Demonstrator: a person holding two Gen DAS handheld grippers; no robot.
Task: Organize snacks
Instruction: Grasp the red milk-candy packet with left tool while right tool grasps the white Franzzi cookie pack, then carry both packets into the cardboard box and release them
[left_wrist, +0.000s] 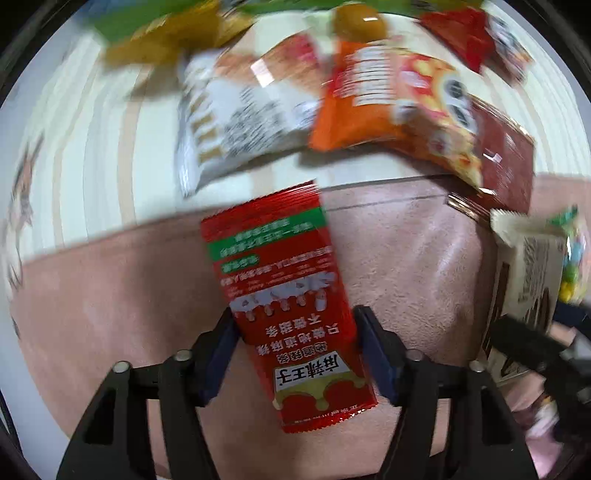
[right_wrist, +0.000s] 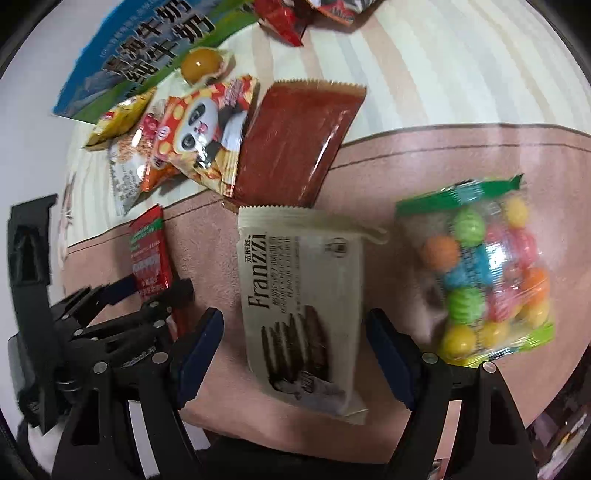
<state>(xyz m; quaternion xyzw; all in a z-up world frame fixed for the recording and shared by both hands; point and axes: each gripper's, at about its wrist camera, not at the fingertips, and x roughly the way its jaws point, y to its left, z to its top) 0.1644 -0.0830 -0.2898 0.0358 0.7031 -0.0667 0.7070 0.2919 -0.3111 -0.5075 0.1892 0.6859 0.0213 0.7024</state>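
Observation:
My left gripper (left_wrist: 295, 347) has its blue pads against both edges of a red snack packet (left_wrist: 284, 295) with Chinese print, lying on the pink mat (left_wrist: 110, 288). In the right wrist view the same packet (right_wrist: 149, 251) and left gripper (right_wrist: 147, 291) appear at the left. My right gripper (right_wrist: 295, 354) is open, its pads astride a cream Franzzi biscuit pack (right_wrist: 299, 299) with gaps on both sides. A bag of coloured candy balls (right_wrist: 480, 269) lies to its right.
Further back lie a dark red flat packet (right_wrist: 295, 144), an orange panda snack bag (right_wrist: 192, 136), a white pack (left_wrist: 236, 110), a yellow bag (right_wrist: 118, 118), a round yellow jelly (right_wrist: 201, 62) and a blue-green milk carton box (right_wrist: 147, 51) on a striped cloth (right_wrist: 443, 74).

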